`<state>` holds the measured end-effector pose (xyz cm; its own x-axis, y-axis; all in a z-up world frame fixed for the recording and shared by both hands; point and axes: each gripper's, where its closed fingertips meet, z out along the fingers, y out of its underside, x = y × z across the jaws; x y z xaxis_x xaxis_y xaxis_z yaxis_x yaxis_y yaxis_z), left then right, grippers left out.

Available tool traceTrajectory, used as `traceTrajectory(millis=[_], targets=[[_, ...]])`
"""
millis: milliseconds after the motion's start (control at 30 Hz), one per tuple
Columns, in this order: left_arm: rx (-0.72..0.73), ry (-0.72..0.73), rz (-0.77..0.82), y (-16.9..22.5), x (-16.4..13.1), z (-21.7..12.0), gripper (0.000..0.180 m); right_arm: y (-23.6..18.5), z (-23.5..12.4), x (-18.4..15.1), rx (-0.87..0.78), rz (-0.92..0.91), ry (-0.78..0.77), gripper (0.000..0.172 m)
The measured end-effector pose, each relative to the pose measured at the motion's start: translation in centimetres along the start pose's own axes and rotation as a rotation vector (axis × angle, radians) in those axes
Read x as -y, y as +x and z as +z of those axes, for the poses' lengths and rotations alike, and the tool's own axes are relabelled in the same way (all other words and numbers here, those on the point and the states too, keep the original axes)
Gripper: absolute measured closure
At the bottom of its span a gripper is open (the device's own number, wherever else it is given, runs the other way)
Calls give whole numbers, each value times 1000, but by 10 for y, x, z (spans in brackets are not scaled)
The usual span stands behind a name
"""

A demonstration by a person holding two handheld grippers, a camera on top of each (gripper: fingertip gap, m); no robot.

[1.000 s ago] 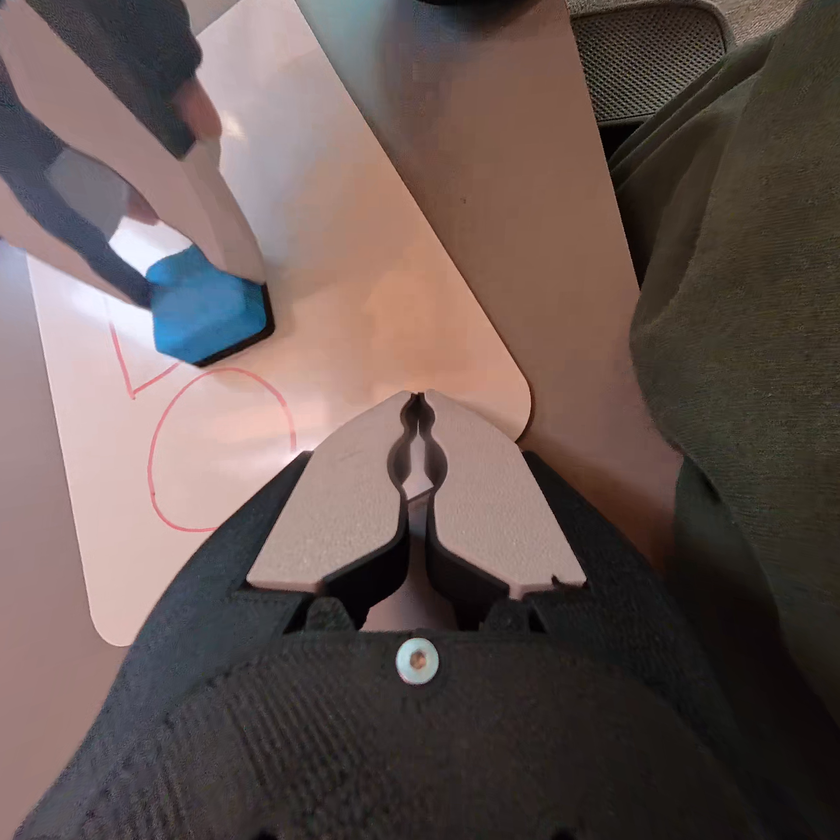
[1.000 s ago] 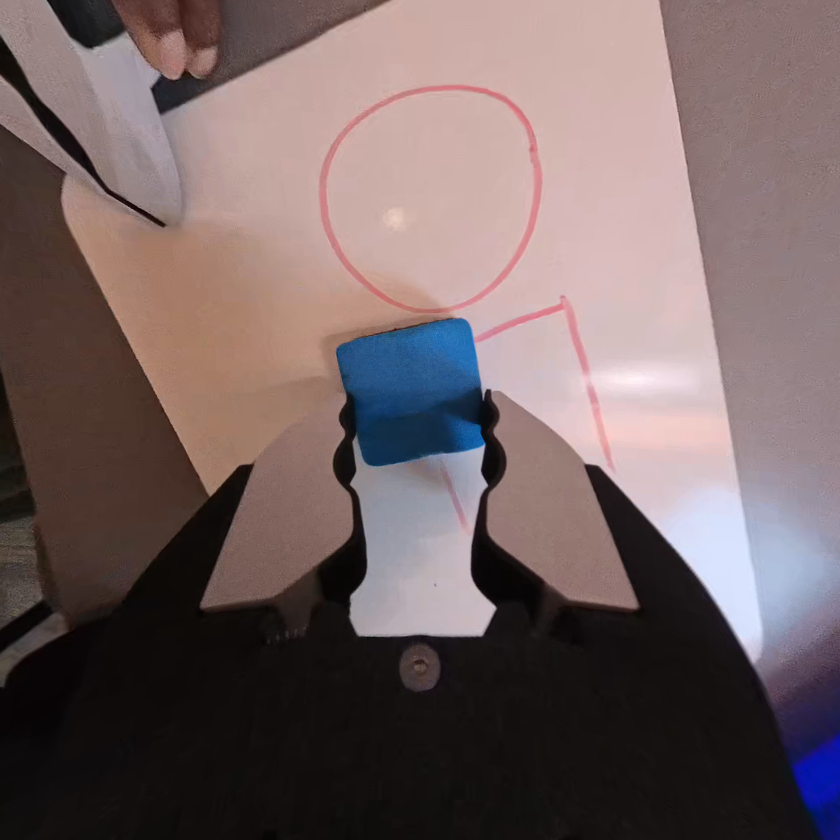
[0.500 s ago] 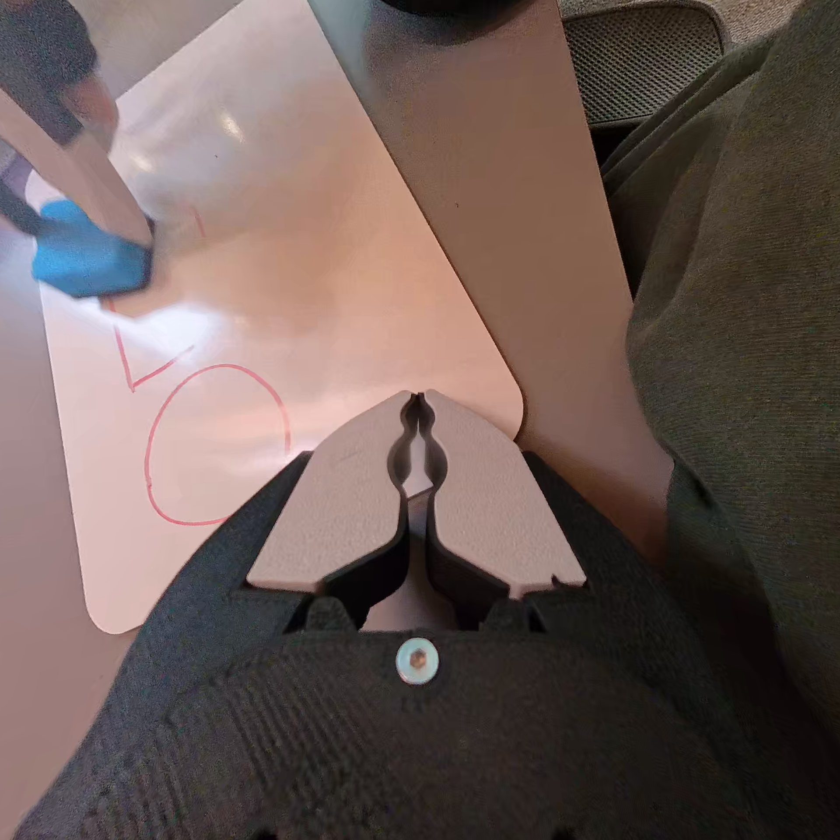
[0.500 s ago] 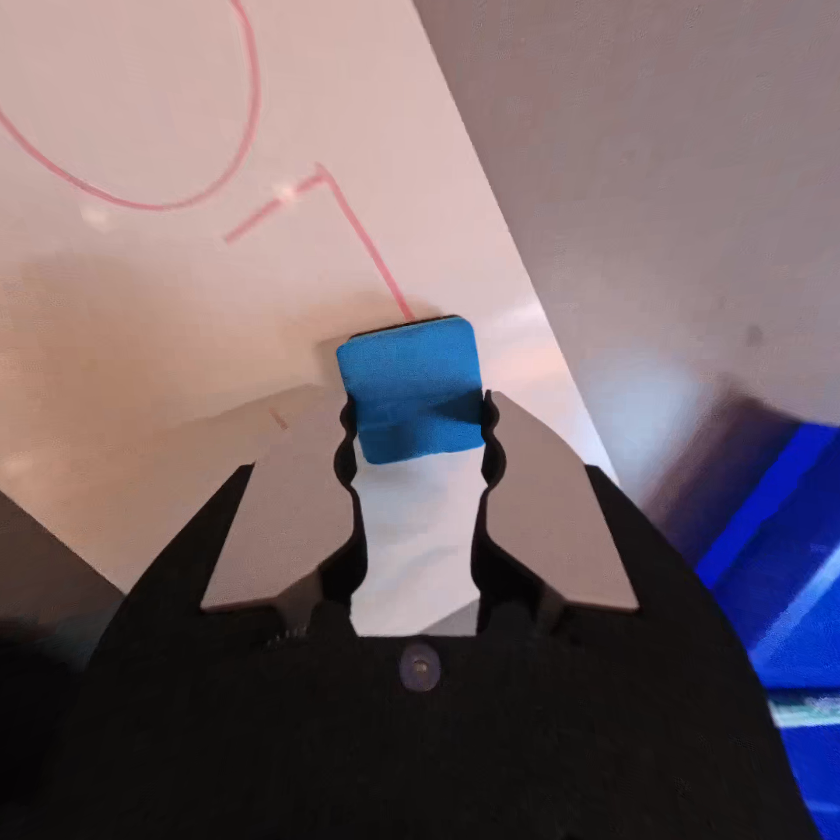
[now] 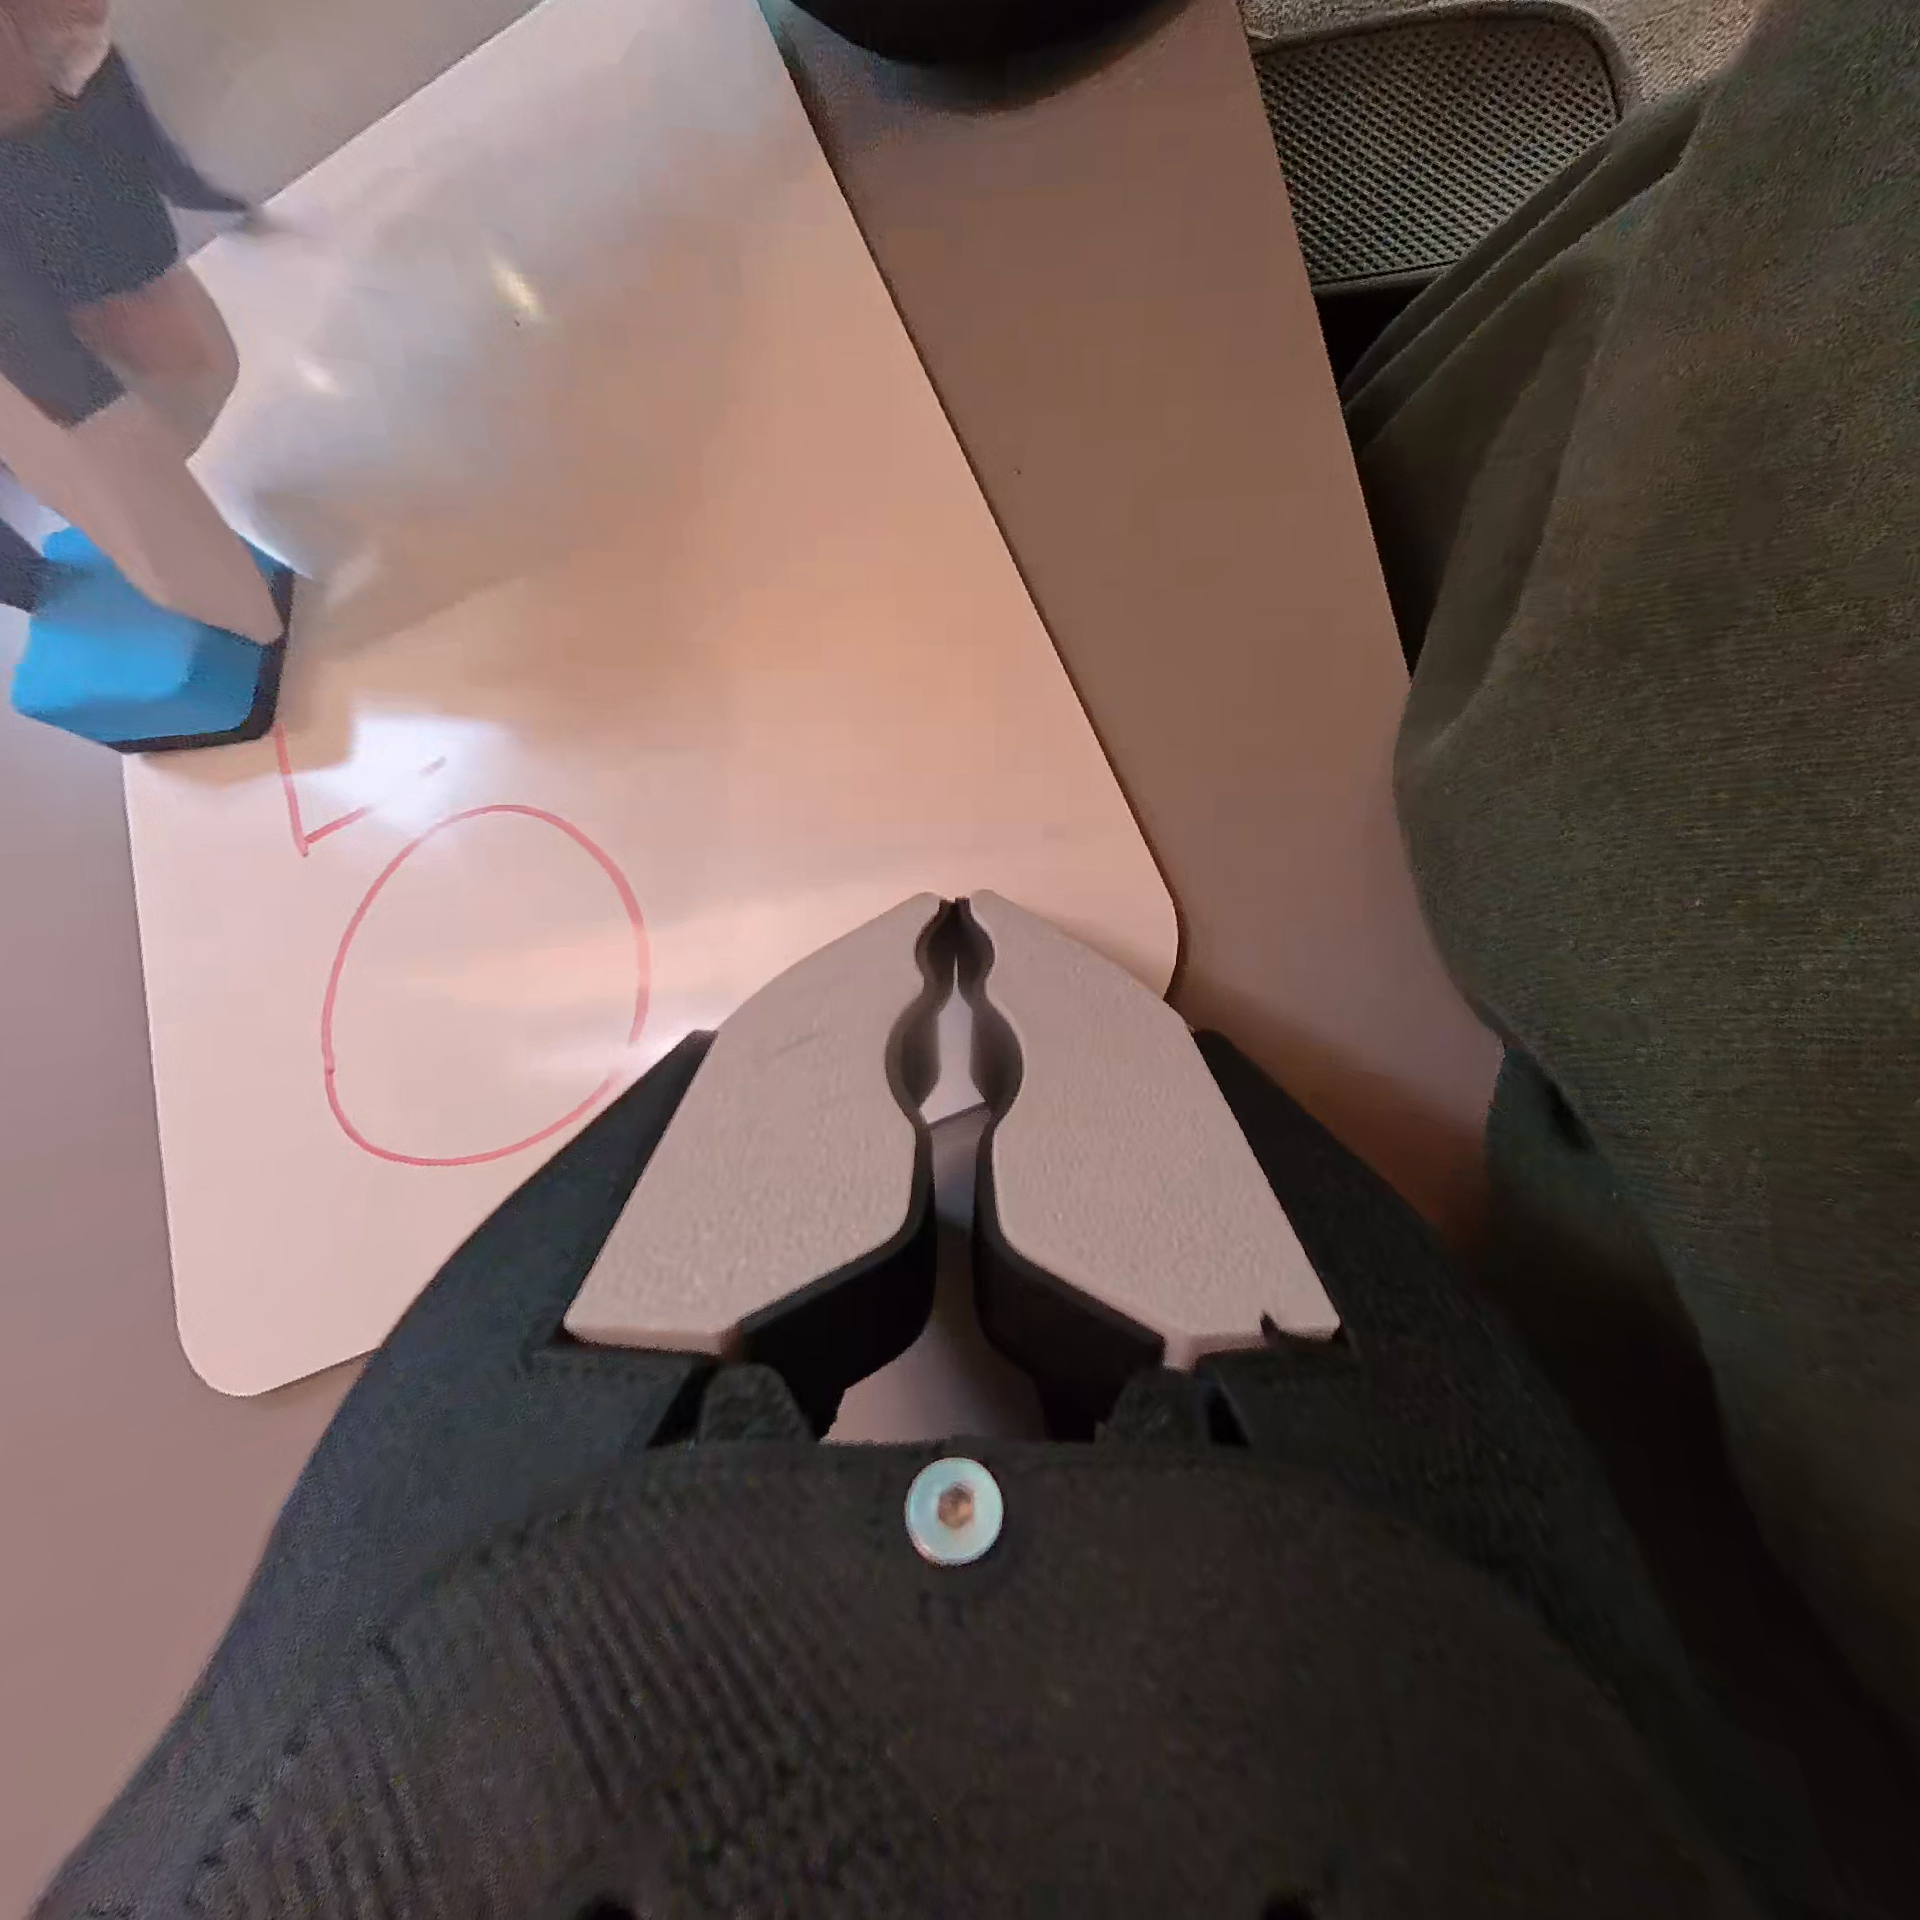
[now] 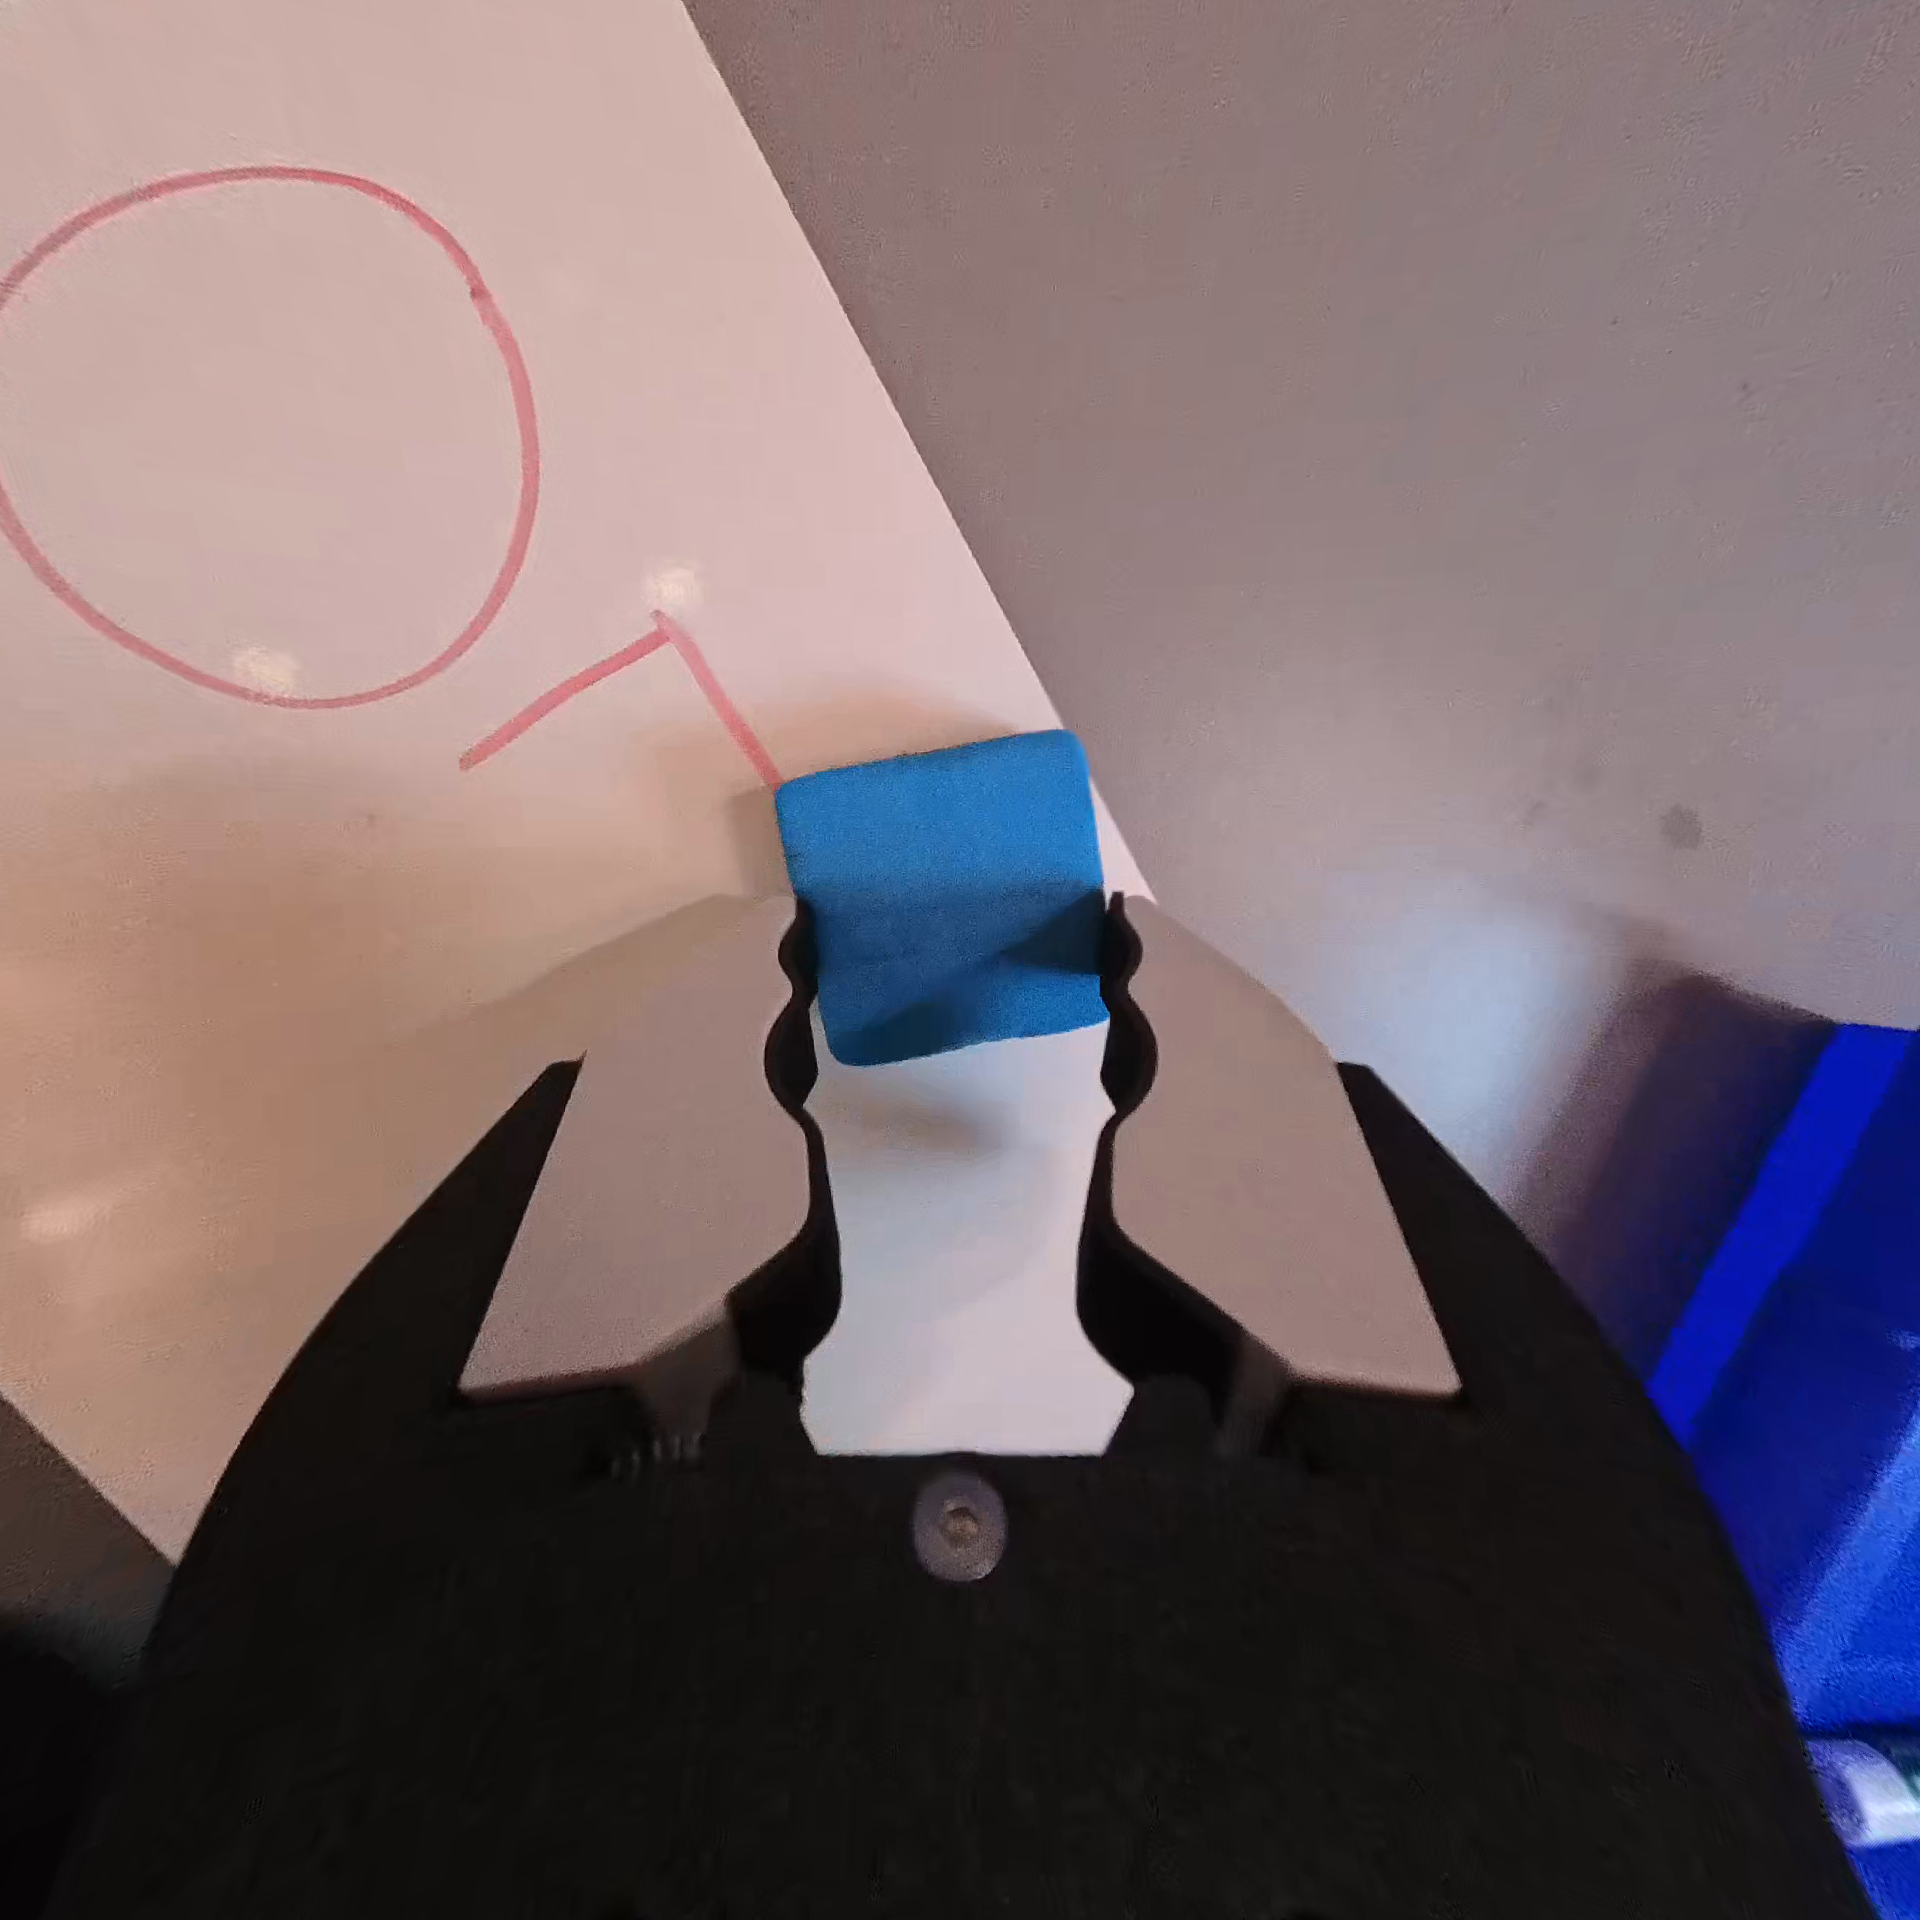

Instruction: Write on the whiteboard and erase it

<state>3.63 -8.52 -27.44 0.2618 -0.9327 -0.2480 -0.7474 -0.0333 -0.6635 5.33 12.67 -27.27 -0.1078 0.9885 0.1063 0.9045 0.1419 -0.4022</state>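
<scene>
1. Erasing is the step in hand: the right gripper (image 6: 951,914) has its jaws clamped on the sides of the blue eraser (image 6: 940,894), which sits flat on the whiteboard (image 6: 343,935) at its edge, just touching the tail of the red angled stroke (image 6: 582,686).
2. Keep the eraser's dark felt face level on the board; a tilt would likely leave streaks.
3. Next sweep should probably run along the angled stroke, then over the red circle (image 6: 260,436), with overlapping passes.
4. The left gripper (image 5: 956,909), jaws together and empty, hovers over the board's near corner by the worktop (image 5: 1143,416); pressing it down there could steady the board.
</scene>
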Motion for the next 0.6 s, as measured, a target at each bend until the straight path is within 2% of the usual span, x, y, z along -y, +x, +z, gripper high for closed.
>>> traceTrajectory(millis=[67,167,233,300,400,467,533,600], targets=[[-2,4,0,0,0,0,180,-3,3,12,-56,-49,2,118],[-10,9,-5,-1,1,1,180,-49,10,33,89,-123,-16,118],[-10,12,-7,-1,1,1,180,-67,7,33,120,-188,-72,118],[-6,10,-4,-1,1,1,180,-60,2,20,93,-180,-122,118],[9,1,7,-3,0,1,180,-17,-7,-13,28,44,-157,118],[21,-6,13,-5,-1,0,180,-8,-18,-41,33,144,-234,118],[13,-3,4,-4,-1,0,180,-26,-26,-57,100,108,-324,118],[11,-2,6,-4,-1,1,180,-47,-26,-50,132,13,-339,118]])
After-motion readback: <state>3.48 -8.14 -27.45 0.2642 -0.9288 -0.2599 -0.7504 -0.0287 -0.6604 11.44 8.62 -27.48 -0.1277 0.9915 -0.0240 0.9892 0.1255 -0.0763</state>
